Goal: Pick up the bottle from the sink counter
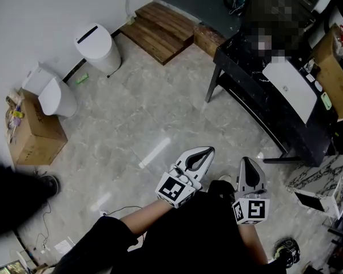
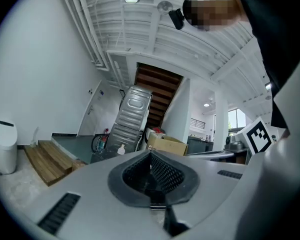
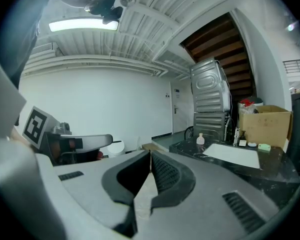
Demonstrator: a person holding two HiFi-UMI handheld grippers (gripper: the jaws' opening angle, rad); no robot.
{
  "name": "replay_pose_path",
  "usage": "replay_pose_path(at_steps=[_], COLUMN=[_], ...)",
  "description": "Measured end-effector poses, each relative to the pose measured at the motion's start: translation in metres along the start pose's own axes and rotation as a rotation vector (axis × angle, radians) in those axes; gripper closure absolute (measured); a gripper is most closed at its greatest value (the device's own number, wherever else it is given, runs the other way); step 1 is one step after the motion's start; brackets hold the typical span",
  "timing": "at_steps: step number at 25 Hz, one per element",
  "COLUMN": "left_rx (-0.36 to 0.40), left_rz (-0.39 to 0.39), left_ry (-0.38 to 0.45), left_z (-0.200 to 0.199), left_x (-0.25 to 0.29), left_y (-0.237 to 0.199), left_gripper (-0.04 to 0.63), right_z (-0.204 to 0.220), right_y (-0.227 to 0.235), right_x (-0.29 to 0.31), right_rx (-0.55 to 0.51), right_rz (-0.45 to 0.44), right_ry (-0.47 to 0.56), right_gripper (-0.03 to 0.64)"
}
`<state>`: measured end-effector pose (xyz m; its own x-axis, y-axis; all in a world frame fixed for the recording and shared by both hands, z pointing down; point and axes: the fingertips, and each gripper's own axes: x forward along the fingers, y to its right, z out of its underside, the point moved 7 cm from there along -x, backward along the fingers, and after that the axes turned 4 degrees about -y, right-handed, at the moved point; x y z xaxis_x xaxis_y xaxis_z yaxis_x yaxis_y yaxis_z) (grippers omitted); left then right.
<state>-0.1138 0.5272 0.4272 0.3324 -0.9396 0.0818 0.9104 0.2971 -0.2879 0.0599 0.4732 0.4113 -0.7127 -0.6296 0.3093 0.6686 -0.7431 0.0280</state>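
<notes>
A small white bottle with a round cap stands on the black sink counter, left of the white basin. In the left gripper view the bottle shows far off past the jaws. The counter and basin lie at the upper right of the head view, where a mosaic patch covers the bottle's spot. My left gripper and right gripper are held side by side low over the floor, well short of the counter. Both are shut and empty.
Two white toilets and a cardboard box stand along the left wall. Wooden steps lie at the back. Another cardboard box sits behind the counter, and a marble slab stands at the right.
</notes>
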Motion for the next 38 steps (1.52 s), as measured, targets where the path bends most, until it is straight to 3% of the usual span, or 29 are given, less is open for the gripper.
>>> replay_pose_path(at_steps=[3, 7, 11, 14, 19, 24, 28, 33, 38], left_rx=[0.007, 0.027, 0.067, 0.061, 0.060, 0.113, 0.127, 0.145, 0.151], left_rz=[0.020, 0.147, 0.199, 0.243, 0.244, 0.253, 0.202, 0.139, 0.076], left_ry=[-0.031, -0.030, -0.020, -0.071, -0.059, -0.096, -0.095, -0.088, -0.117], left_z=[0.005, 0.006, 0.005, 0.012, -0.004, -0.013, -0.021, -0.029, -0.021], left_x=[0.022, 0.063, 0.113, 0.161, 0.265, 0.359, 0.410, 0.433, 0.430], left_y=[0.001, 0.025, 0.048, 0.061, 0.091, 0.117, 0.128, 0.143, 0.146], left_gripper=[0.583, 0.583, 0.583, 0.583, 0.581, 0.583, 0.583, 0.583, 0.583], right_z=[0.005, 0.016, 0.025, 0.025, -0.005, -0.014, -0.015, -0.014, -0.009], right_y=[0.019, 0.063, 0.112, 0.162, 0.266, 0.354, 0.404, 0.441, 0.450], right_x=[-0.008, -0.022, -0.023, -0.019, -0.013, -0.003, 0.003, 0.020, 0.031], right_rx=[-0.036, -0.016, 0.015, 0.057, 0.119, 0.146, 0.157, 0.173, 0.197], right_rz=[0.054, 0.124, 0.189, 0.232, 0.323, 0.310, 0.272, 0.190, 0.135], right_ry=[-0.003, 0.007, 0.036, 0.052, 0.136, 0.137, 0.137, 0.141, 0.142], right_gripper=[0.577, 0.577, 0.577, 0.577, 0.577, 0.577, 0.577, 0.577, 0.577])
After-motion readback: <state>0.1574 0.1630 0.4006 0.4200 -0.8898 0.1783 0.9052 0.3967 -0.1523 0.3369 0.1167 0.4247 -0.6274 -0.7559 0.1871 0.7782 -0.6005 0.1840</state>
